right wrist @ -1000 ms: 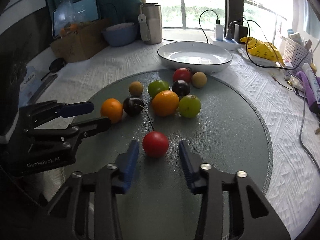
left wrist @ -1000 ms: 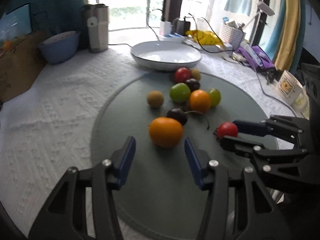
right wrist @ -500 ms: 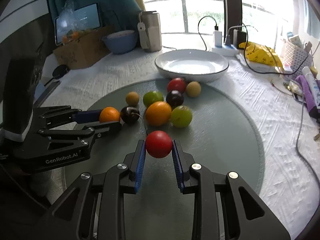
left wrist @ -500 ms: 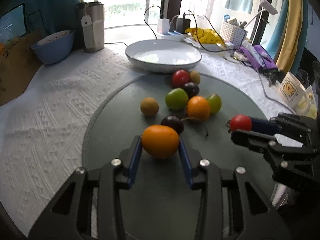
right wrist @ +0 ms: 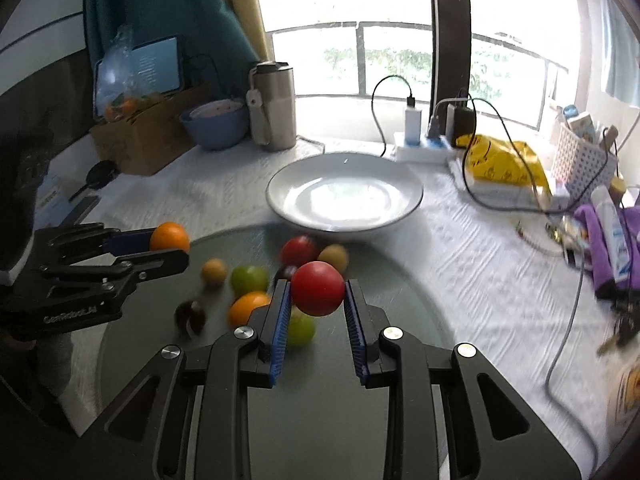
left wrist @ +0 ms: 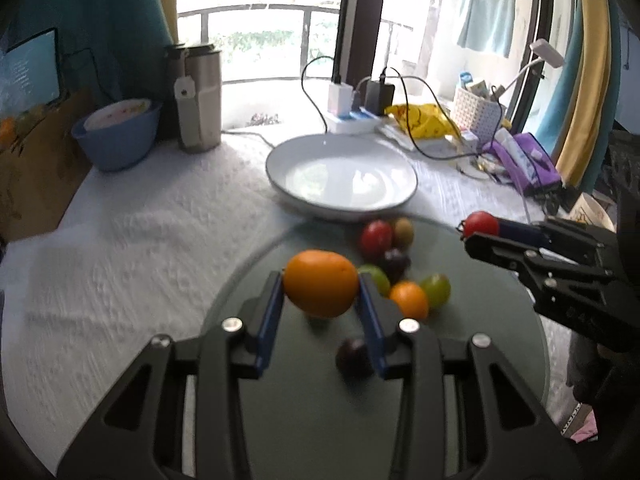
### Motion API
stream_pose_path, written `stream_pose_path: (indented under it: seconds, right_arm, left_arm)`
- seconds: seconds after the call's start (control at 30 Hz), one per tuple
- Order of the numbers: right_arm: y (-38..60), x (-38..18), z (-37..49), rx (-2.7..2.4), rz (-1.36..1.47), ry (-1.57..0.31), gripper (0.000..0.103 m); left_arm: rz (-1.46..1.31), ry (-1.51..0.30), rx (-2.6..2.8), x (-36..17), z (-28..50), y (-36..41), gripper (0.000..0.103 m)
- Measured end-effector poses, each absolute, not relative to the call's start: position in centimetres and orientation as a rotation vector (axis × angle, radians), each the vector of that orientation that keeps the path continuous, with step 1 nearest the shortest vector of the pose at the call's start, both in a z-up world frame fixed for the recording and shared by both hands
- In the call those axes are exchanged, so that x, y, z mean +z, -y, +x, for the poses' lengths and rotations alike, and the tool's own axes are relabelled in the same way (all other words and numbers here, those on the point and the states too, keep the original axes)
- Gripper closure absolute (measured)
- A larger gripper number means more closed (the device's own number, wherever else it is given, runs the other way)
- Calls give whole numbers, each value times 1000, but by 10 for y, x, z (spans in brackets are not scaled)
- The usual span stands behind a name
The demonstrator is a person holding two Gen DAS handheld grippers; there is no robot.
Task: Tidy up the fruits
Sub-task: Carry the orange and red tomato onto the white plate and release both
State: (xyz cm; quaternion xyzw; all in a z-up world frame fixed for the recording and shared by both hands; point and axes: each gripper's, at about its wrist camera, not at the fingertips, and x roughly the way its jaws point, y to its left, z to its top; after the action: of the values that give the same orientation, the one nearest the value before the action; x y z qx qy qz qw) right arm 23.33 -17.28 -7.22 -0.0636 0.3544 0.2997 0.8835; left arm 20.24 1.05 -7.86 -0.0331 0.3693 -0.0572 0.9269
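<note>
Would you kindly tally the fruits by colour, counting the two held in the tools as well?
Orange fruits: 2
Red fruits: 2
Green fruits: 2
Dark purple fruits: 2
Tan fruits: 2
Total: 10

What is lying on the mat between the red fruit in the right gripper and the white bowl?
In the right wrist view, a second red fruit and a small yellow-brown fruit lie between the held red fruit and the white bowl.
</note>
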Motion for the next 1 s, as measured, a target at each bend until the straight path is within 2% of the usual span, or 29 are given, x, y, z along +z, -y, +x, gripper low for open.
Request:
stream_pose_path:
  seconds: [0.63,1.0]
  right_arm:
    - [139,-107,352,642,-142,-853,74]
    - [123,-121,401,615,-91,-883,74]
  left_arm:
    - [-59,-800,-156,-80,317,-15,64]
    - [-46,-849,-150,-99,365,-21,64]
